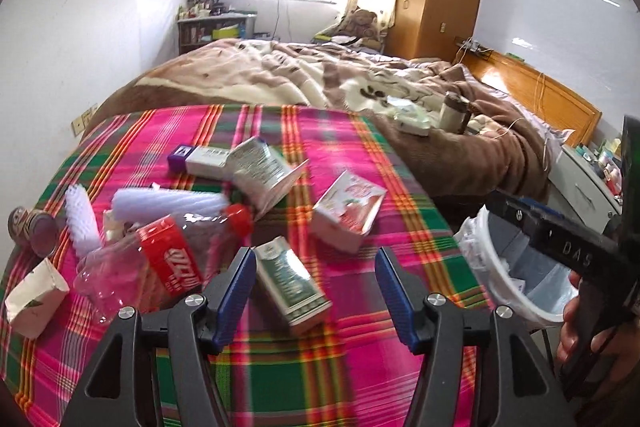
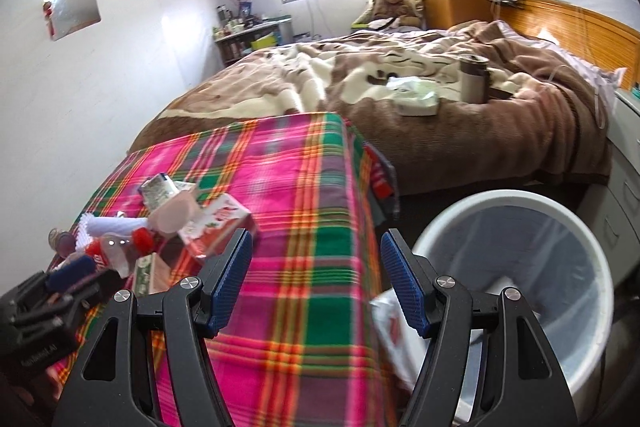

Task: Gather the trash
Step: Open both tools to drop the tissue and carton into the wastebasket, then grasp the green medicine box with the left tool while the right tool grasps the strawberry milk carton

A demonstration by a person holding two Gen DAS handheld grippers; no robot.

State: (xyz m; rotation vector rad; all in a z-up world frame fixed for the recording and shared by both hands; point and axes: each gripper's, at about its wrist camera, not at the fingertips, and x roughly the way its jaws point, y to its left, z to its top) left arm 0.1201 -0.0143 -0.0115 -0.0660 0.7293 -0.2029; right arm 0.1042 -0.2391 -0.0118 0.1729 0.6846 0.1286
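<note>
Left gripper (image 1: 316, 291), fingers spread and empty, poised over the plaid-covered worktop (image 1: 400, 227). A green-and-white carton (image 1: 290, 285) lies flat between the fingers, nearer the left finger (image 1: 236, 291) than the right, its long axis running obliquely across the gap. To take it well, the fingers should descend until the pads flank its two long sides, centred on the carton, then close across the narrow width; thin card is likely to crush, so a moderate squeeze would suffice.

Just left of the left finger lies a clear plastic bottle (image 1: 160, 259) with a red label and red cap, close enough to be nudged on the descent. Beyond it sit white foam netting (image 1: 168, 205), a small can (image 1: 36, 231) and, at the near-left edge, a cream carton (image 1: 34, 297). Ahead of the fingers, slightly right, rests a red-and-white carton (image 1: 348, 211); farther on, an opened carton (image 1: 260, 173) and a flat box with a purple end (image 1: 200, 157).

Right gripper (image 2: 316, 287), fingers likewise spread and holding nothing, held over the worktop's right edge. Right of its right finger (image 2: 404, 287) stands the white bin (image 2: 592, 287), lined with a clear bag and below worktop level; a white wrapper with red print (image 2: 394, 327), blurred, appears just beside its rim. The carton's route is therefore rightward, past the edge, released above the opening.

Farthest: a bed (image 1: 320, 79) with a brown blanket.
</note>
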